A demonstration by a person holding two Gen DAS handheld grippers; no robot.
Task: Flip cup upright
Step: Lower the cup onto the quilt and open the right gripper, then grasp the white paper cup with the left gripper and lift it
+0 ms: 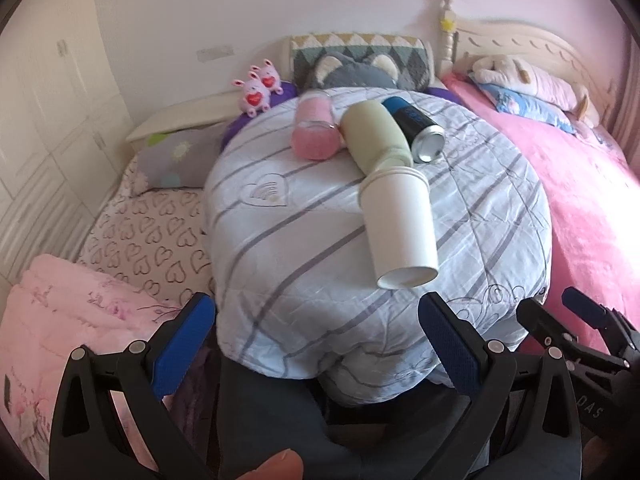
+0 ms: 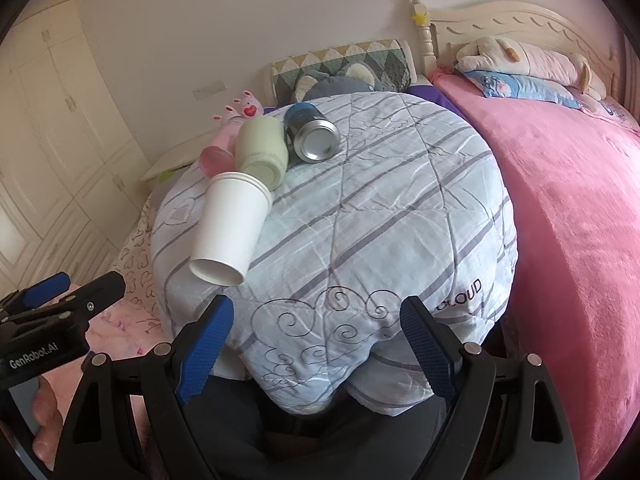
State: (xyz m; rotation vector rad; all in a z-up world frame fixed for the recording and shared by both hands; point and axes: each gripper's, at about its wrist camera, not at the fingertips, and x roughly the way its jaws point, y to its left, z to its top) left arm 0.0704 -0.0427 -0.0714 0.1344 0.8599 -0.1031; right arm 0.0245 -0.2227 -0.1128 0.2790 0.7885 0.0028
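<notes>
Bedroom scene, with a folded light-blue striped quilt (image 1: 304, 264) stacked up as the work surface on top of a bed, cream wall behind and a wardrobe off to the left.

Left gripper (image 1: 316, 344) sits at the quilt's near edge with its blue-padded jaws spread wide and nothing between them. Right gripper (image 2: 316, 344) is the same deal, jaws released and parted, hanging over the near edge right above the swirly embroidery. Each gripper shows up in the other's camera, side by side, near each other but not touching.

Just past the jaws lies the white paper cup (image 1: 400, 228), on its side, closed bottom pointing toward the near edge and its rim facing the far edge. It looks like a couple of cups nested together, judging by the stacked rims. Its rim end touches a pale green cup (image 1: 374, 138), also tipped over. Beside that are a pink cup (image 1: 314, 130) on the left and a dark blue can (image 1: 414, 128) on the right, both lying down near the far edge.

Further out, pink plush bunnies (image 1: 260, 88) lean on the wall, a grey cat-eared cushion (image 1: 352, 72) sits behind the quilt, and a pink blanket (image 2: 568, 208) covers the bed to the right.
</notes>
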